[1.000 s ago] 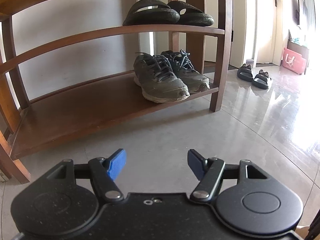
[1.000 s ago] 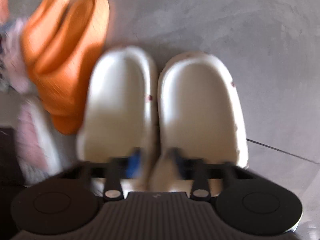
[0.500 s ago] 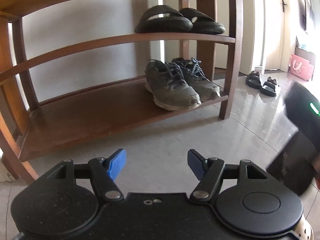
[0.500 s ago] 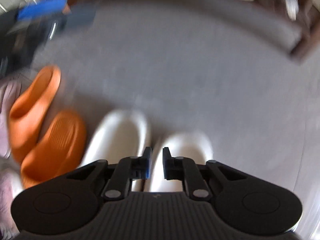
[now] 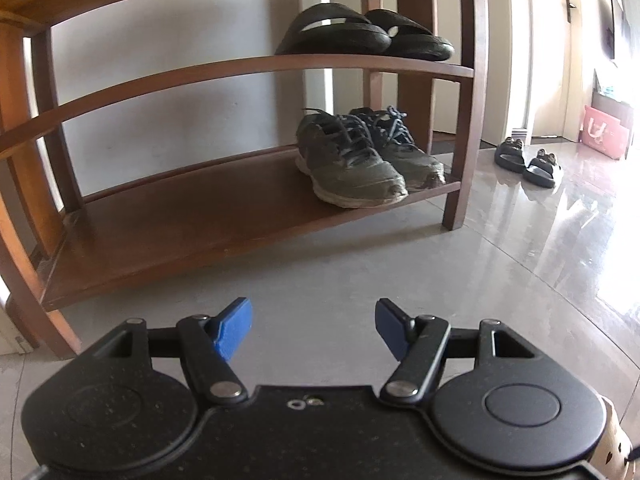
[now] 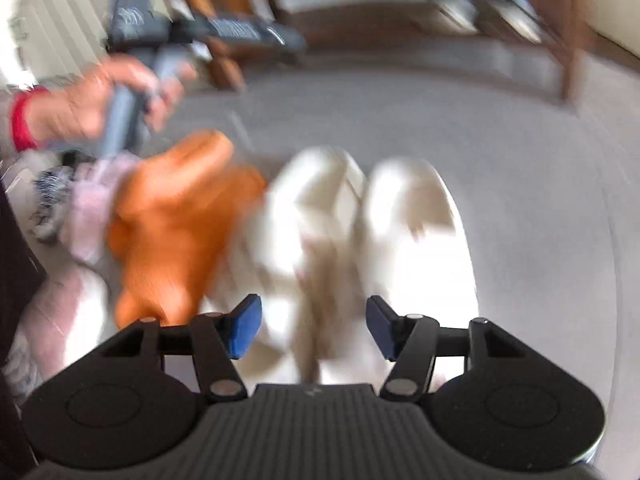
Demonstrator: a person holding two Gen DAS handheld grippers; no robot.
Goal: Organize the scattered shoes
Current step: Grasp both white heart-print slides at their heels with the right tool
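Note:
In the left wrist view my left gripper is open and empty, low over the floor in front of a wooden shoe rack. Grey sneakers sit on its bottom shelf at the right and black slippers on the shelf above. In the blurred right wrist view my right gripper is open, just above a pair of white slippers on the floor. Orange slippers lie to their left. Nothing is held.
Pink and patterned shoes lie at the far left of the right wrist view. The person's hand with the left gripper handle is beyond them. Black sandals and a pink bag are on the glossy floor right of the rack.
My right gripper was shut half a second ago and is now open over the white slippers. The left gripper has shifted slightly left, so the rack sits further right in its view.

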